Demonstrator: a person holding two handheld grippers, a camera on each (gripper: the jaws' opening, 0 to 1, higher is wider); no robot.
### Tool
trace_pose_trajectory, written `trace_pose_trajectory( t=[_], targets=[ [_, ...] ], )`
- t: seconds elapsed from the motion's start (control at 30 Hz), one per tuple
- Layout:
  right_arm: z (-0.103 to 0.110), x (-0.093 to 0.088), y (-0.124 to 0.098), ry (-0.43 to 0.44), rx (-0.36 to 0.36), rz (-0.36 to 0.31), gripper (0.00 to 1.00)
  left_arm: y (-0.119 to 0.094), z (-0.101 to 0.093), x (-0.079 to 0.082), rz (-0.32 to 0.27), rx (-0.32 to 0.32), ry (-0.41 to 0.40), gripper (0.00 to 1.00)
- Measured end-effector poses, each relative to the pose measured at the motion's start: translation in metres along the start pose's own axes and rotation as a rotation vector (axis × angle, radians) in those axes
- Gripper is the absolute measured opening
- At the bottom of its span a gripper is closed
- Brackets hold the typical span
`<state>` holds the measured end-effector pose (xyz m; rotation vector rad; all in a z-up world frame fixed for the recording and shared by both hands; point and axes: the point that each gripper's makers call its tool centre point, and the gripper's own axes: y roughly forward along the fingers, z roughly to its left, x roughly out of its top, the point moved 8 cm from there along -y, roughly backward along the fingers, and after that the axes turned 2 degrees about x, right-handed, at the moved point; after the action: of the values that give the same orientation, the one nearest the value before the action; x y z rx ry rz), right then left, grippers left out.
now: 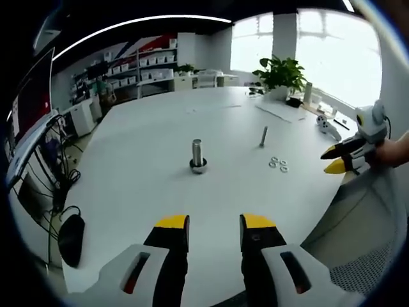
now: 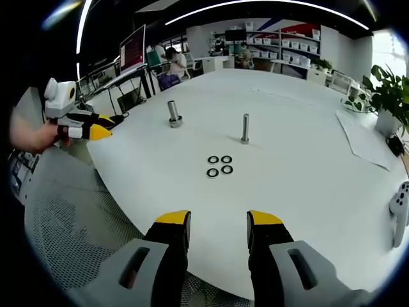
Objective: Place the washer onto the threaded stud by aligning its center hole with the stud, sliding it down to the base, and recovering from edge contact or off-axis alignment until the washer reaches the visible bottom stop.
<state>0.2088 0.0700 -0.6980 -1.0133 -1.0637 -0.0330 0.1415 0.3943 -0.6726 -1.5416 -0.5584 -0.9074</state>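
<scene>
White table (image 2: 300,185) carrying four washers (image 2: 219,165) at centre, clustered flat, just short of thin upright stud (image 2: 245,128) at 12 o'clock. Thicker stud on base (image 2: 174,114) at 11 (well apart). Right gripper (image 2: 217,224) wide, empty, low over near edge. Left gripper (image 1: 214,225) likewise wide, empty. Plant (image 1: 281,75) at 1 o'clock, left gripper view.

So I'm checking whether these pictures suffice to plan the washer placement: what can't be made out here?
- Threads on the slim stud: too small in both views.
- Washers: four in the right gripper view, a blurred cluster in the left gripper view; hole size unreadable.
- Thicker post: whether a washer already sits at its base, too small.
- Table near edge: cut off behind the right gripper.
</scene>
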Motion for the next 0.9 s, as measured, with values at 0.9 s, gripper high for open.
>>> trace_pose_trajectory(
  t=[0.9],
  targets=[
    [0.0032,-0.0025,0.0035,-0.013,0.018,0.027,0.38,0.0023,0.0046,-0.0051,0.020,-0.008,-0.062,0.27]
  ],
)
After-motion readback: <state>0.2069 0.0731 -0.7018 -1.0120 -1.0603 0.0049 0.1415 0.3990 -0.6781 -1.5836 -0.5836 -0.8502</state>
